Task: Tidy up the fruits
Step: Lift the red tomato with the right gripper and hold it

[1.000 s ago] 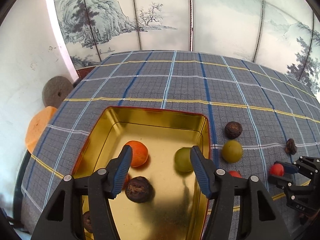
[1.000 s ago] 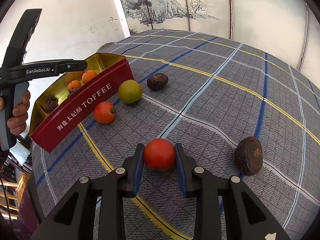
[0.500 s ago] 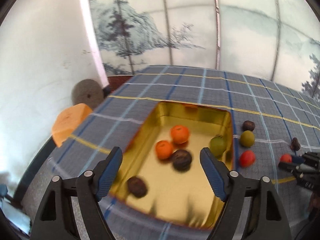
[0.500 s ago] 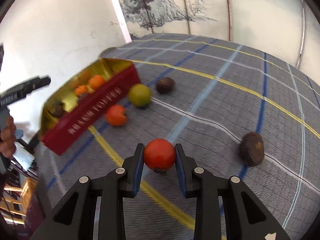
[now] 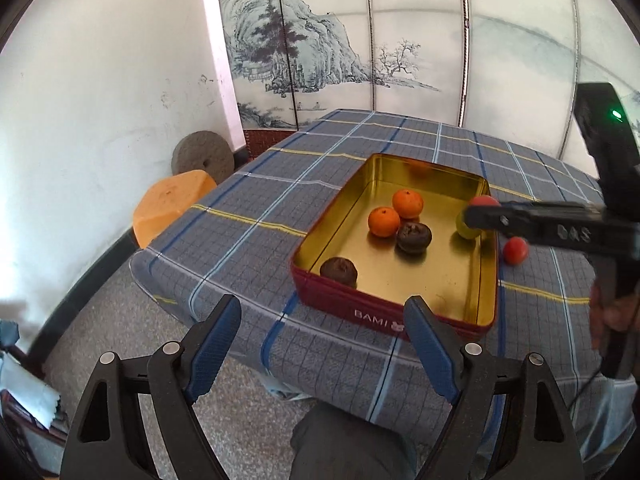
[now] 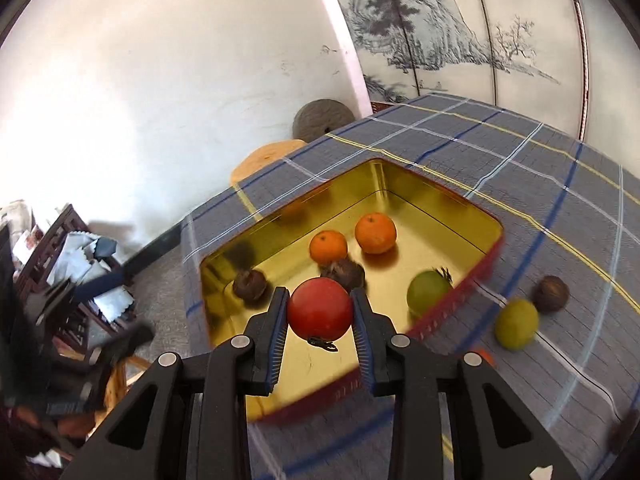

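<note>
Five fruits lie in the tin [image 5: 394, 322]; right gripper [image 6: 320, 314] jaws clamp a tomato [image 6: 320, 309] above it; left gripper [image 5: 324, 344] jaws wide, empty; three fruits wait on the table [image 6: 560, 200].

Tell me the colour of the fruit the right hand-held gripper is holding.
Red fruit, clamped in the right hand-held gripper; the right wrist view shows it best.

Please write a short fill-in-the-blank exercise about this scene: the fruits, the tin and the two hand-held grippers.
1. The right hand-held gripper is shut on a ____ fruit, held over the tin.
2. The tin's inside has the colour ____.
3. The number of orange fruits lying in the tin is ____.
4. The left hand-held gripper holds nothing; its jaws stand ____.

Missing words: red; gold; two; open
</note>
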Demonstrator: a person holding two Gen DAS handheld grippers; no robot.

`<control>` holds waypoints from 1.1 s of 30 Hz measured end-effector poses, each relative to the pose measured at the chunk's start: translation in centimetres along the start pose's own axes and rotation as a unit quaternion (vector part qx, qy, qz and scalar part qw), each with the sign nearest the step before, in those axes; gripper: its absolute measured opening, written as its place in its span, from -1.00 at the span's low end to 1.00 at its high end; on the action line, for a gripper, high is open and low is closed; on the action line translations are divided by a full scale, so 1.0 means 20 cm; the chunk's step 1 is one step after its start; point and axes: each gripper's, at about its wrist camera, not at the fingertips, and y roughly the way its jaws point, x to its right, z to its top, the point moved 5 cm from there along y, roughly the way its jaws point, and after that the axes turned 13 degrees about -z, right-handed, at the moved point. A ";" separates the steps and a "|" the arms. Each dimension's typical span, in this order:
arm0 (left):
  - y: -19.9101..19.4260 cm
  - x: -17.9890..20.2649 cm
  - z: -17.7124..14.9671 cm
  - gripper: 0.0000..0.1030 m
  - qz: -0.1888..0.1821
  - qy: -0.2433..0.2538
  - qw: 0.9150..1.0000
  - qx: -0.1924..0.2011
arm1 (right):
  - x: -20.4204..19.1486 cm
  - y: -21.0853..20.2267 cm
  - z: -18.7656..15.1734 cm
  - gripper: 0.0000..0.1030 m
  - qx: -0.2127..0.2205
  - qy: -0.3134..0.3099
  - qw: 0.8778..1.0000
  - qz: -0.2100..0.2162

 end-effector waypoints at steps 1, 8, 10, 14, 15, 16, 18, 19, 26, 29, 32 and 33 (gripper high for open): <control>-0.01 0.00 -0.01 0.62 -0.005 0.001 1.000 -0.001 | 0.02 0.00 0.01 -0.32 0.006 0.011 1.000 -0.001; -0.01 0.00 -0.05 0.63 -0.025 0.003 1.000 0.000 | 0.35 -0.15 -0.14 0.09 0.009 0.072 0.994 -0.086; 0.00 0.01 -0.06 0.63 -0.035 0.002 0.999 -0.001 | 0.41 -0.12 -0.23 0.07 -0.016 0.064 0.991 -0.117; 0.02 0.06 -0.09 0.63 -0.042 0.014 0.999 -0.011 | 0.41 0.00 -0.30 0.03 -0.043 0.065 0.989 -0.125; 0.02 0.06 -0.09 0.63 -0.041 0.016 0.999 -0.013 | 0.40 0.03 -0.30 0.03 -0.045 0.062 0.989 -0.127; 0.02 0.06 -0.10 0.63 -0.040 0.019 0.999 -0.014 | 0.40 0.05 -0.29 0.03 -0.047 0.060 0.989 -0.129; 0.02 0.05 -0.11 0.63 -0.038 0.017 0.999 -0.017 | 0.39 0.10 -0.27 0.03 -0.045 0.051 0.989 -0.134; 0.03 0.05 -0.12 0.63 -0.039 0.014 0.999 -0.022 | 0.38 0.12 -0.26 0.00 -0.047 0.046 0.989 -0.136; 0.04 0.12 -0.11 0.63 -0.049 0.032 0.998 -0.027 | 0.39 0.04 -0.27 -0.41 -0.035 0.021 0.988 -0.150; -0.01 0.25 -0.08 0.63 -0.074 0.073 0.994 -0.010 | 0.53 -0.23 -0.34 -0.41 -0.005 0.040 0.984 -0.175; -0.02 0.46 -0.04 0.63 -0.120 0.122 0.985 -0.005 | 0.81 -0.51 -0.49 -0.41 0.007 0.074 0.968 -0.239; -0.01 0.53 -0.02 0.63 -0.140 0.128 0.982 -0.006 | 0.94 -0.59 -0.56 -0.41 0.003 0.091 0.961 -0.262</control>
